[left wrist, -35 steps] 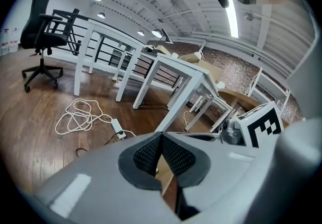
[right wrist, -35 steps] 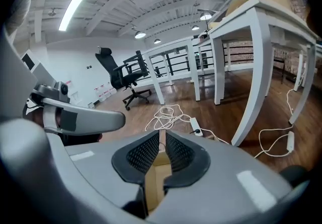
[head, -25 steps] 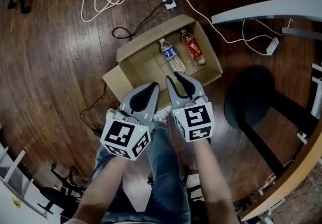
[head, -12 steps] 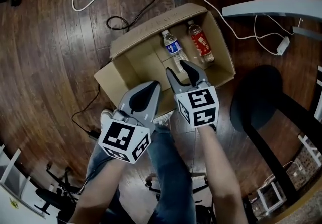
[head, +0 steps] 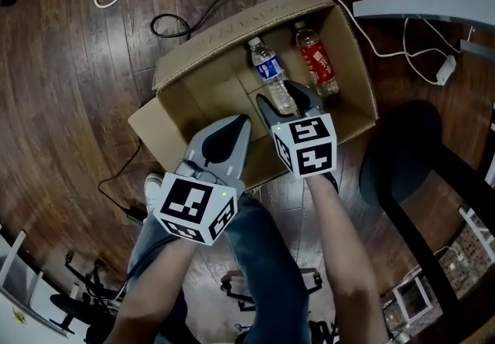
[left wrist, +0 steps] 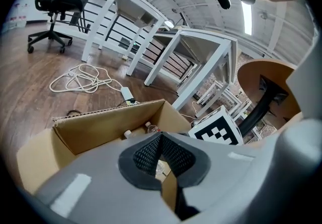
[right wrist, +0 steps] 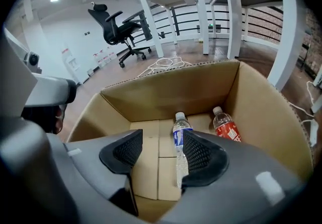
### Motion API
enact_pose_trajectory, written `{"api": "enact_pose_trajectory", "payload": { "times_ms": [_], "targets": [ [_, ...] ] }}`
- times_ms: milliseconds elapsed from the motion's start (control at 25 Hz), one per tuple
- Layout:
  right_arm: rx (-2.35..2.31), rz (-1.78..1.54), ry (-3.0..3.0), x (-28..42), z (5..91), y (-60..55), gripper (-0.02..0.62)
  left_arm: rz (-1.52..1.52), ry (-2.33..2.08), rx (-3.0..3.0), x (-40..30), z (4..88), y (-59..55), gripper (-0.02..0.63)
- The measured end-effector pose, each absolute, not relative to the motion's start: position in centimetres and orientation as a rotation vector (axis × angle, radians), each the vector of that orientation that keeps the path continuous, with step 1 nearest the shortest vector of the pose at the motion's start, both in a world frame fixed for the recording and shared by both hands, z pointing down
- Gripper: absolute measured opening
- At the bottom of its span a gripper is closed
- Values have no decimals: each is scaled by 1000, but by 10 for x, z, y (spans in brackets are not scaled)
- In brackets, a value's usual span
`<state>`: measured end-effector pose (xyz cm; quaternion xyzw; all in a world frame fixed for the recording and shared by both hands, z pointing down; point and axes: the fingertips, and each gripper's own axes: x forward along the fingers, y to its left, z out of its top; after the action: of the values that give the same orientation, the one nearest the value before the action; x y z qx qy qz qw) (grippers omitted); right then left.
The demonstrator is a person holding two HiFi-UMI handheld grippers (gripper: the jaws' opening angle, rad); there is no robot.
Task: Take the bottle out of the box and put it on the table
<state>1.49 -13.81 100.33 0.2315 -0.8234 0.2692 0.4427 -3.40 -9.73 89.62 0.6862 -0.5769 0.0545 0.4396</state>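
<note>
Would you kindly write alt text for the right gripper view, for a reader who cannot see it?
The right gripper, its empty jaws just opening wider, points into a cardboard box. A blue-labelled bottle lies on its floor beyond the jaws, a red-labelled bottle to its right.

My head camera looked steeply down on the open brown cardboard box (head: 220, 37), which both gripper cameras also faced, slanting down from close by.

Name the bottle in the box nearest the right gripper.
The blue-label bottle, straight ahead of the right gripper, whose jaws have just been opening, nothing yet between them; the red-label bottle lies farther off.
</note>
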Motion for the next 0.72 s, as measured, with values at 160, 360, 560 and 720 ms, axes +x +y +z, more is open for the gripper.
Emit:
{"api": "enact_pose_trajectory", "payload": {
  "times_ms": [160, 360, 560, 720],
  "targets": [
    [558, 658, -1988, 21, 1037, -140, 285, 149, -1421, 1702, -30, 919, -95, 0],
    [532, 621, -1939, 23, 1070, -148, 321, 147, -1423, 1703, -28, 939, -99, 0],
    [483, 570, -1907, 23, 1096, -155, 323, 123, -1419, 1717, -23, 955, -108, 0],
    [467, 566, -1891, 21, 1111, -156, 337, 111, -1425, 1709, -26, 964, -107, 0]
  ]
}}
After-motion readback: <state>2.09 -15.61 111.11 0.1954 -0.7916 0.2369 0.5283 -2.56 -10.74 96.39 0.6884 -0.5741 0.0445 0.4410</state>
